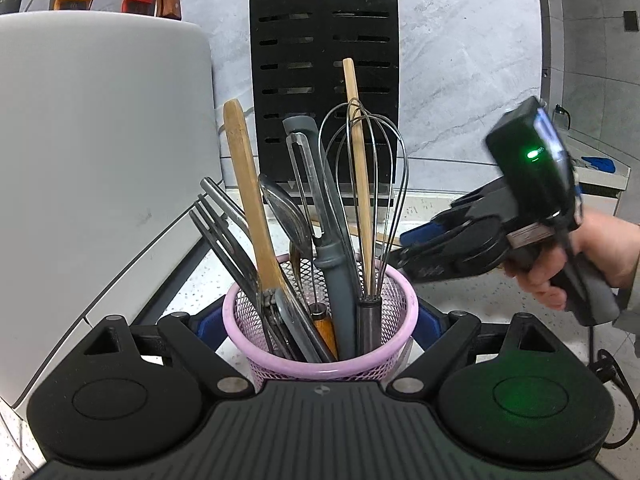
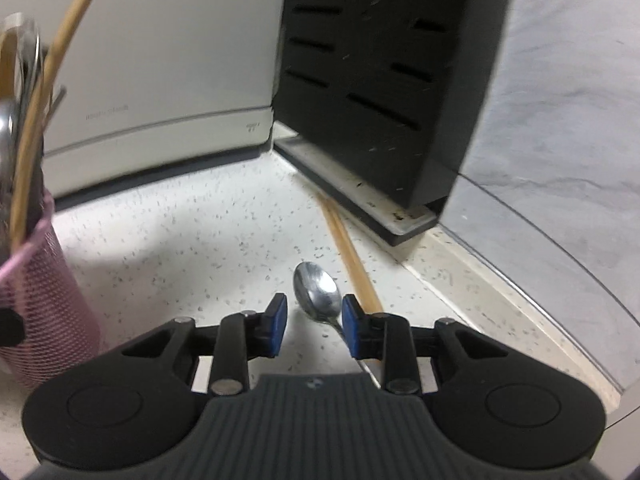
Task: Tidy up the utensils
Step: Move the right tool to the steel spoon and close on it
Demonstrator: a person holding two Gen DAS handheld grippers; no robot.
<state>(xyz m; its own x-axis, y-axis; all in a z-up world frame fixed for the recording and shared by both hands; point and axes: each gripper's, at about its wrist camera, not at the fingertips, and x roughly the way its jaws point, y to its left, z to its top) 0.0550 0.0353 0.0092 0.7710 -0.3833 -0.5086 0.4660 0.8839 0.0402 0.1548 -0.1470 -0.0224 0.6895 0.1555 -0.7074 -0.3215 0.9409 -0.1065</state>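
Right gripper half-open, nothing held; spoon lay on counter between pads, bowl just ahead, handle running under right pad. Chopsticks just beyond right pad, along knife block base; tight there. Left of fingers: open counter. Left gripper closed around pink basket, steadying it; whisk, peeler, forks, wooden handles already inside. Judged nearly done: spoon, chopsticks left. White appliance hemmed basket's left; room above for dropping in.

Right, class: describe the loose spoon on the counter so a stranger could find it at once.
Start at the black slotted knife block by the wall. On the speckled counter before its base lies a metal spoon, bowl up. Unlike the wooden chopsticks beside it, it is shiny and rounded.
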